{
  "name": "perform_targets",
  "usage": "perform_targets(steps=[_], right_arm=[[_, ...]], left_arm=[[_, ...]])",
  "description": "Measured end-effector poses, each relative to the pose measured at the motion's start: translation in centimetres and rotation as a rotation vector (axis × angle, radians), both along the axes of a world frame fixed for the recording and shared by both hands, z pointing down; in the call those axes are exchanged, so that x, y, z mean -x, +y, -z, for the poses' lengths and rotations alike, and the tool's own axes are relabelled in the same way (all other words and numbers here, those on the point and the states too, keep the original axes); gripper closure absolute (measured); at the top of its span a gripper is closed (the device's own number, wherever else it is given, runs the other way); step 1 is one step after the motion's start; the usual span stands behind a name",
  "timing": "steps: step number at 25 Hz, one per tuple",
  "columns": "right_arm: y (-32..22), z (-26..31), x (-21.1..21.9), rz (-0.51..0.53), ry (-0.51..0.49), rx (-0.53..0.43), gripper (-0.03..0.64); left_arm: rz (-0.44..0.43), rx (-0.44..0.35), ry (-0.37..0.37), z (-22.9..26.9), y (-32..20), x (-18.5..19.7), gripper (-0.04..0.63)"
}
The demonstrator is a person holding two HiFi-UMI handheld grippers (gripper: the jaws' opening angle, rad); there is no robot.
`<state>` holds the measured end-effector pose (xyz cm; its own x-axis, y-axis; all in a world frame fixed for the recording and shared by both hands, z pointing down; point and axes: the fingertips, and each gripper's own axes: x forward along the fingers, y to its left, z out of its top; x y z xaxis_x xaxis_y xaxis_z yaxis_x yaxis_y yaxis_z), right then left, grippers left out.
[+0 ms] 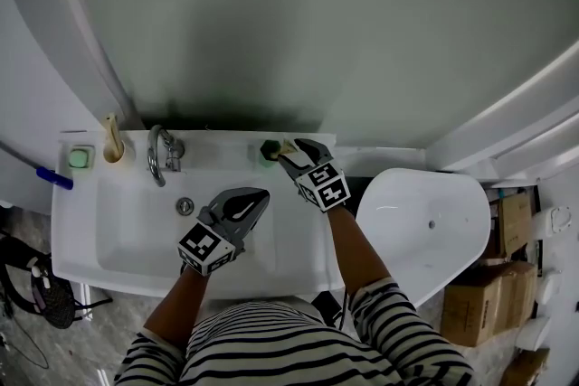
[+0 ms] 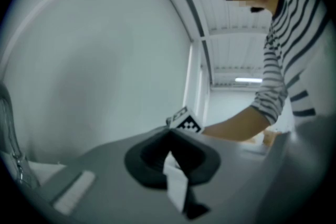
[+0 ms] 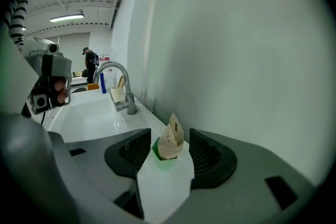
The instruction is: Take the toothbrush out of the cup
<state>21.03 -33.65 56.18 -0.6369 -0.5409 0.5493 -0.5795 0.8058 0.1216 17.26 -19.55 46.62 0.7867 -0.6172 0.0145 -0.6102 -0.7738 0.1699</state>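
A small cream cup (image 1: 114, 153) stands on the sink's back ledge at the far left, with a beige toothbrush (image 1: 110, 131) upright in it. In the right gripper view the cup (image 3: 117, 94) and toothbrush (image 3: 121, 81) show far off, behind the faucet. My right gripper (image 1: 282, 151) is at the ledge's right end, far from the cup. It is open (image 3: 169, 140), with a beige pointed object on a green base (image 3: 170, 143) between its jaws and the pads apart from it. My left gripper (image 1: 257, 195) hangs shut over the basin, empty (image 2: 170, 136).
A chrome faucet (image 1: 158, 155) rises mid-ledge, and the drain (image 1: 185, 206) lies below it. A green soap dish (image 1: 80, 158) sits left of the cup, a blue object (image 1: 54, 178) further left. A white toilet lid (image 1: 425, 221) and cardboard boxes (image 1: 511, 226) stand to the right.
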Motion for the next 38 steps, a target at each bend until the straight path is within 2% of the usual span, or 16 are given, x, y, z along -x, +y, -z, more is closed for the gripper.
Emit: perform_targets(steps=[10,17,25,30,38], right_arm=[[-1.1,-2.2,0.4,-0.037,-0.035,0.065,0.42],[-1.3,-2.9,0.8,-0.029,-0.024,0.071,0.424],[-1.5,-2.7,1.0,-0.024,-0.021,0.058,0.48],[-1.9,-2.2,1.1,-0.044,-0.028,0.042,0.553],[-2.1,-0.8,1.2,-0.055,-0.049,0.024,0.558]], left_arm=[[-0.002,0.009,-0.017,-0.3,-0.2,0.0,0.588],[-0.003,0.01,-0.019,-0.4,-0.4,0.1,0.588],[-0.003,0.013,-0.012,-0.6,-0.5,0.2,0.588],[0.0,0.011,-0.015,-0.5,-0.5,0.4,0.588],[0.006,0.009,-0.005,-0.3,-0.3,0.7,0.588]])
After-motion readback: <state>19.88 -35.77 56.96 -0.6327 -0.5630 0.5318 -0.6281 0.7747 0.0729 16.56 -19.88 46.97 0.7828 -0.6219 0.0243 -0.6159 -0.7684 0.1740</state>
